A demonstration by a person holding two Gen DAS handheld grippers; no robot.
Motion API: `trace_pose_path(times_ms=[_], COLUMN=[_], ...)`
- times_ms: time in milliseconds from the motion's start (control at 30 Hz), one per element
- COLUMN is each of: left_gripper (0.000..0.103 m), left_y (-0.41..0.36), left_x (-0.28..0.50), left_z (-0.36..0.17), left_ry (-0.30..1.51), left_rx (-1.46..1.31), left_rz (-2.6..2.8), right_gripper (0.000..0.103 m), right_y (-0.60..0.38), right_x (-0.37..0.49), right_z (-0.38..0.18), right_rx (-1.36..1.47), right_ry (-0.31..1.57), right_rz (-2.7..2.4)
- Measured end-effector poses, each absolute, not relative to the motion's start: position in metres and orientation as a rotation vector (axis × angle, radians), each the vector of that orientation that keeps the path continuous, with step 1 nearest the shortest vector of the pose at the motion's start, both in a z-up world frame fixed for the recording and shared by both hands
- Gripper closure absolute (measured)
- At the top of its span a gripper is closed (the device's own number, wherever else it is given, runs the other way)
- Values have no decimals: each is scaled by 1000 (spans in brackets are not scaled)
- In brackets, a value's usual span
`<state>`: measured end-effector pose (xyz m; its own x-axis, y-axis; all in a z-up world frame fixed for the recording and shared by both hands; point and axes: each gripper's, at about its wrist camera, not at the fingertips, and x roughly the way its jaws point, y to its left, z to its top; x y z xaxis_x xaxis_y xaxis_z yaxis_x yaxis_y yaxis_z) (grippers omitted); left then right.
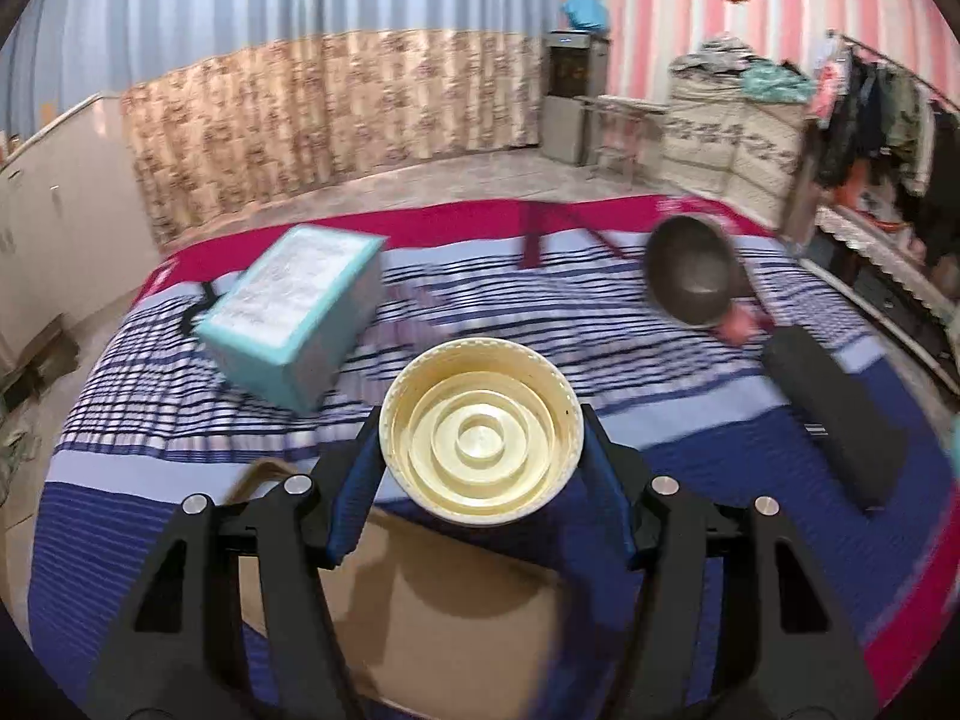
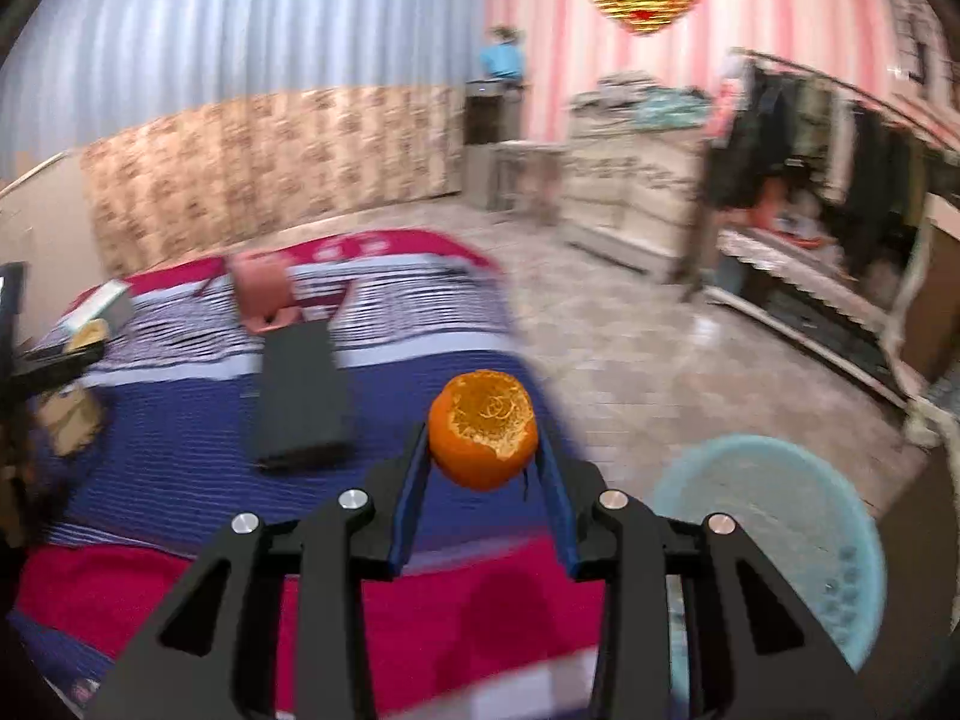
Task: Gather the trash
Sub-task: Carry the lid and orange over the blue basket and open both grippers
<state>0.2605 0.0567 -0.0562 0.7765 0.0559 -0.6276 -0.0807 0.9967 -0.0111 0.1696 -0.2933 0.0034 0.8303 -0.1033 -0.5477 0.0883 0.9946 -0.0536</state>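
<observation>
My left gripper (image 1: 481,443) is shut on a cream plastic cup (image 1: 481,429), whose open mouth faces the camera above the striped bed (image 1: 180,420). My right gripper (image 2: 485,450) is shut on a hollow orange peel (image 2: 483,427), held past the bed's right edge above the floor. A light blue perforated basket (image 2: 774,540) stands on the floor below and to the right of the peel. In the right wrist view the left gripper and its cup (image 2: 90,333) appear at the far left edge.
On the bed lie a teal box (image 1: 294,309), a dark bowl (image 1: 696,276) on something pink, a long black case (image 1: 834,414) and a brown cardboard piece (image 1: 420,612). A clothes rack (image 1: 888,120) and shelves line the right wall.
</observation>
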Motion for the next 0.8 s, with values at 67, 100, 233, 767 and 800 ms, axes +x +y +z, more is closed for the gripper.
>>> trace_pose_path(times_ms=[67,100,233,767,800], left_gripper=[43,43,43,43,43], left_y=[34,27,-25,-236,-246], left_x=[254,251,243,217,215], left_z=[-46,-44,-32,-37,-38], left_ry=[667,662,640,658,658], left_rx=[-22,-19,-3,78,85], left_rz=[33,22,-81,-437,-453], right_gripper=[67,67,67,67,67], right_y=[-326,-339,-381,-469,-474], right_x=[158,155,144,117,117], right_z=[7,7,-4,-15,-15], right_rx=[21,44,62,91,97], right_ry=[563,561,570,571,568], right_rz=[-163,-184,-292,-451,-456])
